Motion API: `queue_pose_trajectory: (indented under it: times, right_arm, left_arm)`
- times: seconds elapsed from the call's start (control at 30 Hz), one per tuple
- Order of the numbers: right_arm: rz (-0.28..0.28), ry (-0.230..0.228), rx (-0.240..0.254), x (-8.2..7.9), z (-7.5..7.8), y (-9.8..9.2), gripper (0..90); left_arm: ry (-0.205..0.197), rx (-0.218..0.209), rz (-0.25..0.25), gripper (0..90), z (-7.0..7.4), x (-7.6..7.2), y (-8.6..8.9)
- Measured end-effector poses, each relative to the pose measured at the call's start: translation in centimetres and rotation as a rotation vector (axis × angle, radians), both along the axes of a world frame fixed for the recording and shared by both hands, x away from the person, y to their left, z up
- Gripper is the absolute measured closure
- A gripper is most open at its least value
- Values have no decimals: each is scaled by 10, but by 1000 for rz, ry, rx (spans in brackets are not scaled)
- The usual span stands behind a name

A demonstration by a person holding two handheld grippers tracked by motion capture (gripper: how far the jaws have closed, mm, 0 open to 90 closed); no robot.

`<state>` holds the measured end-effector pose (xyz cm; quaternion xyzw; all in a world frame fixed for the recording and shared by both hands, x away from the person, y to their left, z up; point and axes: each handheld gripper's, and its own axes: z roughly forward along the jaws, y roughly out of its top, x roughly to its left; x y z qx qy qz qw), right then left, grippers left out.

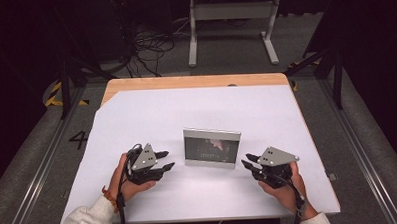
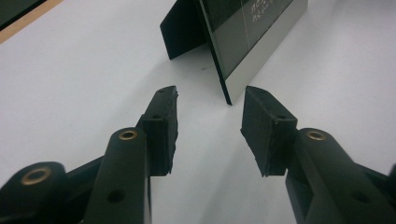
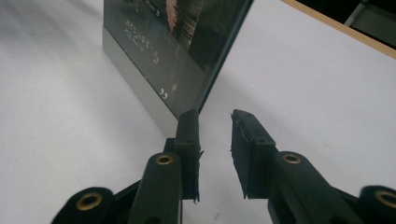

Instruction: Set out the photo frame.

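A small picture frame (image 1: 212, 147) with a dark photo and a silver lower band stands upright in the middle of the white table top (image 1: 151, 113). My left gripper (image 1: 169, 160) lies just left of it, pointing at its left edge. The jaws are open with nothing between them. In the left gripper view the frame (image 2: 252, 28) and its black back stand (image 2: 182, 32) sit just past my left gripper (image 2: 211, 93). My right gripper (image 1: 245, 160) is close to the frame's right edge, also open. In the right gripper view the frame (image 3: 173, 42) rises just beyond my right gripper (image 3: 213, 115).
The table's wooden far edge (image 1: 195, 82) shows beyond the white sheet. Behind it on the floor are a grey metal stand (image 1: 231, 26) and a tangle of cables (image 1: 149, 46). Floor rails run along both sides of the table.
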<state>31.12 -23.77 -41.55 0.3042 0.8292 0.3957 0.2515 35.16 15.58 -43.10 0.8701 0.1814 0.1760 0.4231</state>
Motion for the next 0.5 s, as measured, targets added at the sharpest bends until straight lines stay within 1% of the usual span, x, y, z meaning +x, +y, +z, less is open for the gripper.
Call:
queue_pose_trajectory:
  times: [0.2, 0.3, 0.37, 0.5]
  right_arm:
    - [0, 9, -24, -4, -4, -7, 663]
    - [4, 11, -26, -6, -5, -7, 634]
    - [10, 9, -33, -6, -6, -7, 615]
    - [12, 8, -54, -8, -9, -7, 579]
  left_arm:
    - [-1, -8, 21, 519, 0, -4, 9]
    - [-2, -12, 33, 492, 0, -6, 14]
    - [-7, -6, 35, 482, 0, -7, 17]
    - [-5, -2, 38, 453, -2, -10, 20]
